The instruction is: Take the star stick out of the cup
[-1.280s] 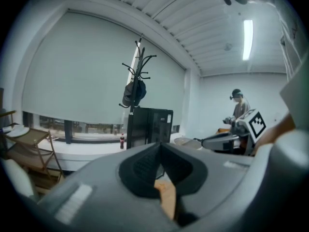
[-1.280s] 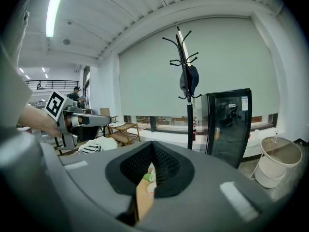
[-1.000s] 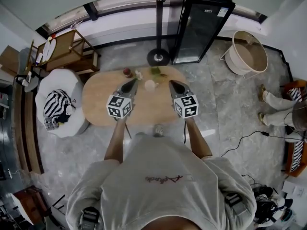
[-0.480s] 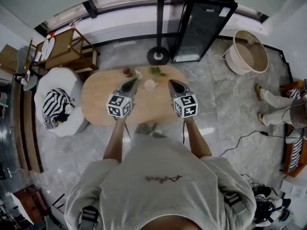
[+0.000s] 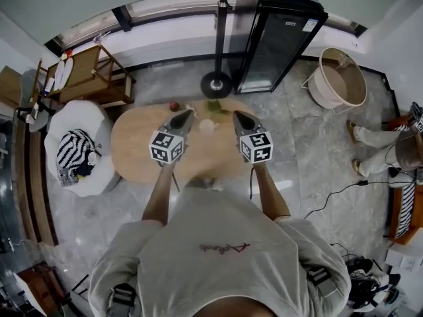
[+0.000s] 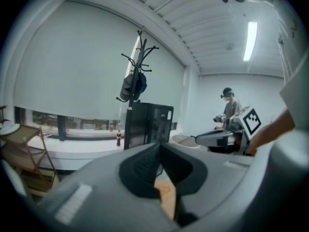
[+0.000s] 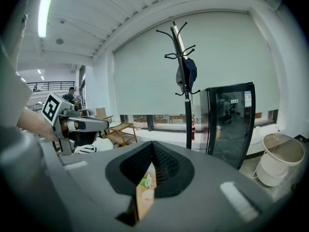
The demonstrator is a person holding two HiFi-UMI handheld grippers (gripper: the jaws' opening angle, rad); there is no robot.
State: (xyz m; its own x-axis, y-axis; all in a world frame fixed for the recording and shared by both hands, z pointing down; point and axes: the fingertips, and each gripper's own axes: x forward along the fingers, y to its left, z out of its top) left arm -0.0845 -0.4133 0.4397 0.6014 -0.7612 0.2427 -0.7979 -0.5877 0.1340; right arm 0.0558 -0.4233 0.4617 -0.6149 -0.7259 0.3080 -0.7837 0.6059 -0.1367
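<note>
The left gripper (image 5: 187, 114), jaws together and empty, hangs over the desk (image 5: 132, 147). The cup (image 5: 207, 125) stands between both; its star stick is too small to make out. The right gripper (image 5: 236, 116), likewise closed and empty, seems poised to approach.

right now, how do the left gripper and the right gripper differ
The left gripper sits left of the cup; the right gripper sits right of it. Under its jaws the left gripper view shows only bare table; the right gripper view shows the cup and something green. Both are shut, empty, over the table.
</note>
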